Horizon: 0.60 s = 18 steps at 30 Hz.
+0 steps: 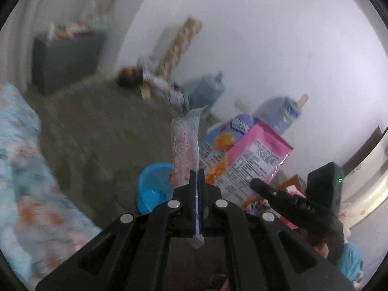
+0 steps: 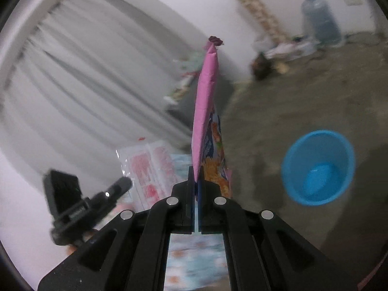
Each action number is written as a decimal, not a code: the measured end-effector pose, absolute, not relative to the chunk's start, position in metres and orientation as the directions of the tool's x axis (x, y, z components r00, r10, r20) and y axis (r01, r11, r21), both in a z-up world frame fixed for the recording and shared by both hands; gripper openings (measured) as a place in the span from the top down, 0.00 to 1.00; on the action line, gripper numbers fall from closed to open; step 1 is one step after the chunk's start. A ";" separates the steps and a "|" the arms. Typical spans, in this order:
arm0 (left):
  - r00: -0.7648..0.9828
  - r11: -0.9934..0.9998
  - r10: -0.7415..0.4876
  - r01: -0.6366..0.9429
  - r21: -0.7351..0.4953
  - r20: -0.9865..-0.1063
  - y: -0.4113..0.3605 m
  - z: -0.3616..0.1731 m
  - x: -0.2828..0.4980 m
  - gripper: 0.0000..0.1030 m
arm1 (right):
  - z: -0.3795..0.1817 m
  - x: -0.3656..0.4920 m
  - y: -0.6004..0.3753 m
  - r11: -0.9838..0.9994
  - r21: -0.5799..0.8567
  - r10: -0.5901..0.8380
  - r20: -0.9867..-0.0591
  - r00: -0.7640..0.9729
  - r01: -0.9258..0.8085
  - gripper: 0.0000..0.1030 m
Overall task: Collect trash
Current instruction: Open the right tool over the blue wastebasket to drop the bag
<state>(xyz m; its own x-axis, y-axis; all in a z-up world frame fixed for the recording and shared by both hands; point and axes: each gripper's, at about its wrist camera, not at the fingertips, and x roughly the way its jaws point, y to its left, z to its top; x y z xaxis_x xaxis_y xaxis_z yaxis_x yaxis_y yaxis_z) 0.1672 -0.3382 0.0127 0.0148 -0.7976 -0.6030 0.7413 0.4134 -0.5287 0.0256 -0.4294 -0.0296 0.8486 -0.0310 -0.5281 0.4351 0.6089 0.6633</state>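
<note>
Cabinet: dark, by the curtain.
Water jugs: against the wall.
Bedding: floral, blurred.

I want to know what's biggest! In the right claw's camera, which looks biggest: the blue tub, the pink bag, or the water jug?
1. Pink bag, though it's nearest the camera.
2. Blue tub.
3. Water jug, far away, so really unsure.

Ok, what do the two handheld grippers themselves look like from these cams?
Both the left gripper and right gripper are matte black linkage frames with round silver pivot pins and dark blue finger pads. In the left wrist view the right gripper's body carries a small green light; sleeves and cables can't be made out.
</note>
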 end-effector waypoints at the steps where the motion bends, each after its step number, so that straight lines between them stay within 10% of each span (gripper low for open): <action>1: -0.002 0.415 -0.788 0.737 -0.534 -0.615 -0.353 0.006 0.167 0.99 | -0.038 0.029 -0.436 0.610 0.643 -0.049 -0.553 0.832 0.463 1.00; 12: -0.131 0.481 -0.666 0.677 -0.557 -0.735 -0.495 -0.112 0.183 0.97 | -0.132 0.080 -0.513 0.576 0.438 -0.186 -0.752 0.632 0.690 0.93; 15: -0.135 0.532 -0.599 0.670 -0.518 -0.789 -0.515 -0.143 0.185 0.74 | -0.150 0.071 -0.523 0.557 0.387 -0.209 -0.791 0.575 0.734 0.58; 18: -0.125 0.561 -0.582 0.653 -0.508 -0.804 -0.518 -0.160 0.183 0.64 | -0.162 0.066 -0.527 0.548 0.345 -0.217 -0.821 0.528 0.762 0.54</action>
<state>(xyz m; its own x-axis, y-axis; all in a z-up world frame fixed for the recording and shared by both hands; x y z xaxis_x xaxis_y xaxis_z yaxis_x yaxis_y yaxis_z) 0.1834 -0.5184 -0.1598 -0.1251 -0.5819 -0.8036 0.6534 0.5612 -0.5081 0.0659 -0.5269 -0.1624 0.5283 -0.2169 -0.8209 0.7616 0.5485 0.3453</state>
